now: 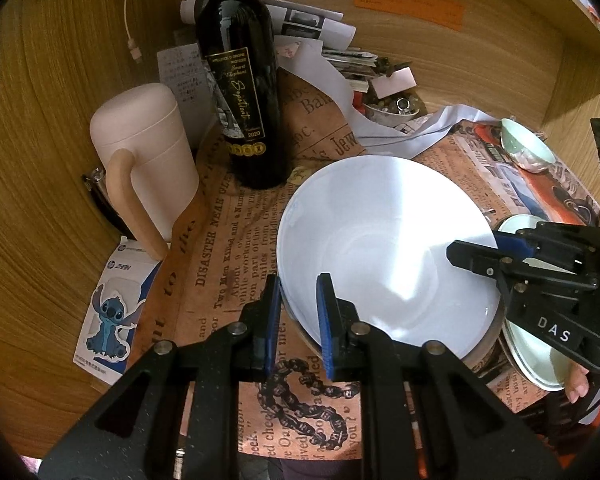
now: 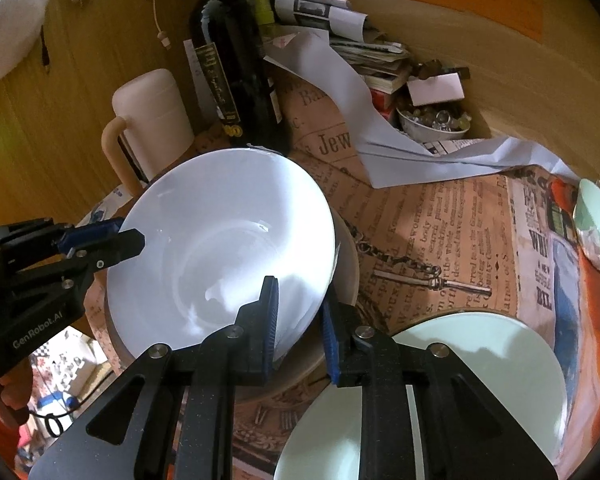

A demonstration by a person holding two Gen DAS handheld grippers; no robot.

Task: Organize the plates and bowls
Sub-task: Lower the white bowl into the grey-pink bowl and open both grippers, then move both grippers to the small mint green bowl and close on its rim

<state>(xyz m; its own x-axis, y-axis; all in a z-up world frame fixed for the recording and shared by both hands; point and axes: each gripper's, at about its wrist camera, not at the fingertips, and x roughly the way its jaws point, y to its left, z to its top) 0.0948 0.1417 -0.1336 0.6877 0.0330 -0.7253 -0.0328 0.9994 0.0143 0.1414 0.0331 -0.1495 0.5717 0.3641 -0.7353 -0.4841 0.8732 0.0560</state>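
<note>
Two claws on one bowl.

From the left wrist: left gripper (image 1: 300,320) pinched on the near rim of the white bowl (image 1: 380,240), one blue pad inside, the other outside. Across the bowl, right gripper (image 1: 476,246) closed on the right rim. Under the bowl, the edge of a beige dish (image 1: 488,340); both on the printed cloth (image 1: 236,240). Just right of them, a green plate (image 1: 532,352), mostly hidden by the right gripper. Farther back, a small bowl (image 1: 528,148). Behind the bowl, a bottle (image 1: 240,80) and a mug (image 1: 148,152), both upright.

From the right wrist: right gripper (image 2: 300,324) pressed on the near-right rim of the bowl (image 2: 220,240), rim between the pads. Left gripper (image 2: 128,234) holding the left rim. Beige dish (image 2: 348,264) showing beneath, green plate (image 2: 480,360) near at lower right, small bowl (image 2: 596,216) at the far right edge.
</note>
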